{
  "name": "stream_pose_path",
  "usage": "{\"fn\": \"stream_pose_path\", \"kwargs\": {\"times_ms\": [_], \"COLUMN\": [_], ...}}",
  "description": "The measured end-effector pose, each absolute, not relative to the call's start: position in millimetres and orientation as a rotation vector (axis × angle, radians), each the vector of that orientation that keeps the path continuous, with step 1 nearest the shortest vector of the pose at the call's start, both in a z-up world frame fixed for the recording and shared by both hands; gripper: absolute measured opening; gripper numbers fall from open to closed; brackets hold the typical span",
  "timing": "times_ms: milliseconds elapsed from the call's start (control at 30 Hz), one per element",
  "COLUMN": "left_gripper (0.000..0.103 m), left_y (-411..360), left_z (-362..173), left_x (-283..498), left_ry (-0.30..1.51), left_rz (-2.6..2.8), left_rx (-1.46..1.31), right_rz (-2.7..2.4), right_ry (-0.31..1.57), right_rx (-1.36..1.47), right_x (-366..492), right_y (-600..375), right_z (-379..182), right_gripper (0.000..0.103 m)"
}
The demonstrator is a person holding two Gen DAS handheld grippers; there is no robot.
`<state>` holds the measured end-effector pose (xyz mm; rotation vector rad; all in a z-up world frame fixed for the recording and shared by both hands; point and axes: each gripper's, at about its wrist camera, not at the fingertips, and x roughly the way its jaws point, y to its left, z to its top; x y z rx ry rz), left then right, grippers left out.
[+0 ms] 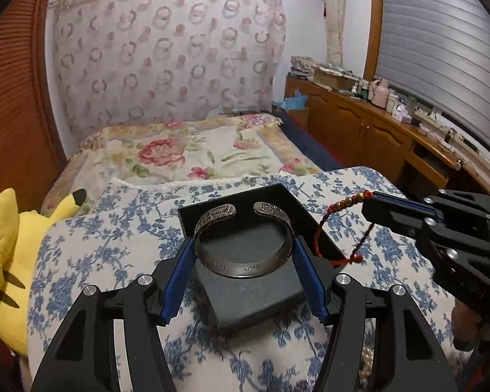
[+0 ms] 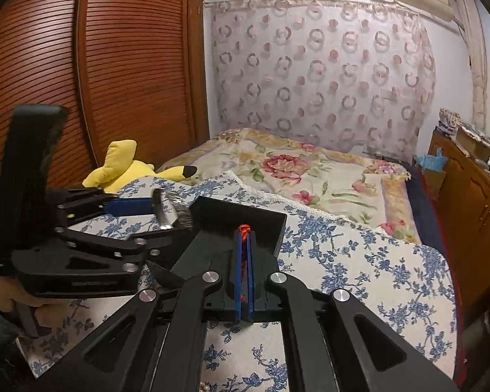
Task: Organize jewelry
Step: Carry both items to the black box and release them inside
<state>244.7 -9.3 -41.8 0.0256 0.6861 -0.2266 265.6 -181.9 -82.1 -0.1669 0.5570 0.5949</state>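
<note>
My left gripper (image 1: 243, 245) is shut on a silver cuff bangle (image 1: 245, 263), one blue pad on each side, holding it over the black jewelry box (image 1: 192, 219) and its dark foam insert (image 1: 258, 297). My right gripper (image 2: 243, 238) is shut on a red cord bracelet (image 2: 244, 228); in the left wrist view its gold beads (image 1: 352, 200) sit at the fingertips and the red cord (image 1: 320, 238) hangs over the box's right edge. The right wrist view shows the bangle (image 2: 171, 212) in the left gripper (image 2: 147, 207), beside the box (image 2: 245, 219).
The box rests on a blue floral cloth (image 1: 114, 248) on the bed. A yellow plush toy (image 1: 13, 254) lies at the left edge. A pearl strand (image 1: 366, 362) lies on the cloth near me. A wooden counter (image 1: 375, 124) with clutter runs along the right.
</note>
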Motion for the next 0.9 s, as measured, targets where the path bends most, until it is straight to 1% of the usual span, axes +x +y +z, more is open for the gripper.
{"fn": "stream_pose_path", "kwargs": {"times_ms": [133, 267, 400, 467, 533, 633, 667, 700, 767, 900], "left_gripper": [0.059, 0.064, 0.065, 0.072, 0.076, 0.084, 0.085, 0.085, 0.089, 0.091], "left_y": [-11.0, -10.2, -5.3, 1.5, 5.9, 13.9, 16.2, 18.4, 22.4, 26.8], "left_z": [-50.2, -51.9, -50.8, -49.3, -48.0, -47.3, -47.0, -47.2, -47.1, -47.7], "left_x": [254.5, 256.1, 253.3, 247.7, 240.8, 227.3, 222.7, 218.8, 209.1, 192.8], "left_ry": [0.703, 0.703, 0.697, 0.684, 0.667, 0.641, 0.633, 0.626, 0.613, 0.594], "left_rz": [-0.236, -0.232, -0.226, -0.213, -0.208, -0.199, -0.195, -0.191, -0.183, -0.178], "left_rx": [0.010, 0.009, -0.002, -0.008, -0.009, -0.008, -0.006, -0.003, 0.004, 0.011], "right_rz": [0.604, 0.601, 0.604, 0.605, 0.591, 0.579, 0.578, 0.577, 0.579, 0.584], "right_ry": [0.574, 0.604, 0.631, 0.643, 0.655, 0.663, 0.663, 0.661, 0.653, 0.641], "right_rx": [-0.164, -0.171, -0.186, -0.195, -0.209, -0.214, -0.212, -0.211, -0.197, -0.189], "right_x": [272.4, 280.5, 286.6, 289.5, 291.7, 294.9, 295.1, 295.4, 295.0, 287.6], "right_y": [-178.3, -173.4, -166.1, -162.8, -159.2, -158.4, -158.5, -159.0, -161.1, -167.6], "right_z": [-85.3, -93.8, -102.5, -106.4, -111.4, -114.5, -114.6, -114.2, -112.0, -106.6], "right_gripper": [0.003, 0.003, 0.003, 0.004, 0.005, 0.006, 0.010, 0.020, 0.034, 0.034]}}
